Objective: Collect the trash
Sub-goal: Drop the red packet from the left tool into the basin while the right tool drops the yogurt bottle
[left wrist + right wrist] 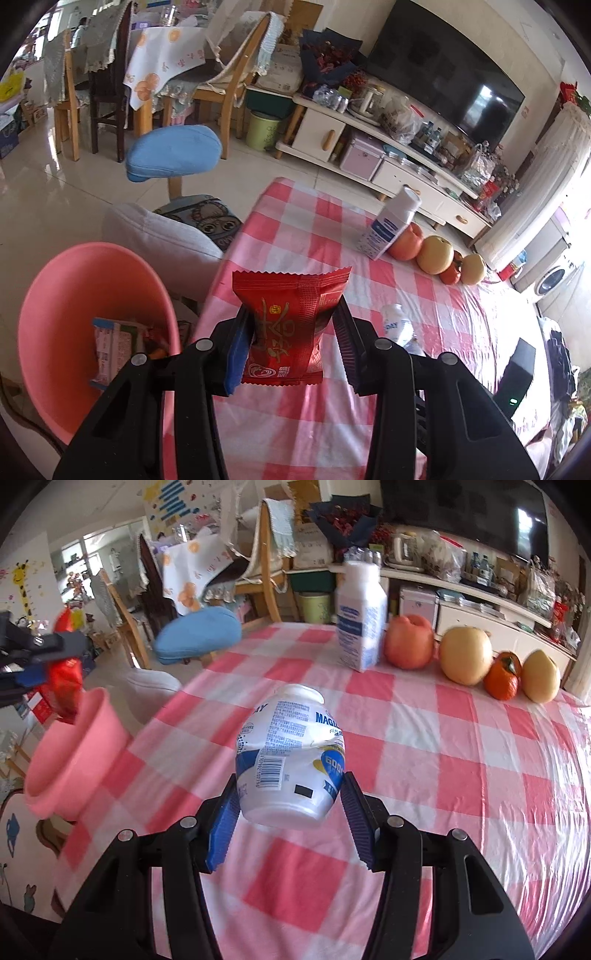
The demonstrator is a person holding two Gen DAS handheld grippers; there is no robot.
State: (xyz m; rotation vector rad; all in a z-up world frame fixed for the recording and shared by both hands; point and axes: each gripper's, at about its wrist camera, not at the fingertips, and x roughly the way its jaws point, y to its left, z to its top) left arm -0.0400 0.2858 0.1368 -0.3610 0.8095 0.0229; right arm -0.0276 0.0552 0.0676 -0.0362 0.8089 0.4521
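Tongs both loaded: left gripper [293,328] clamps a red foil snack packet [290,325]; right gripper [290,805] clamps a crumpled white plastic yoghurt bottle [291,757] above the pink-checked tablecloth [443,775]. Pink plastic bin [55,295], at nine o'clock of the packet, already contains wrappers. Both held items remain undeposited; a white carton [360,616] stands at twelve o'clock

Left gripper [293,334] clamped on red packet [290,325]; right gripper [290,806] clamped on crushed bottle [291,757].
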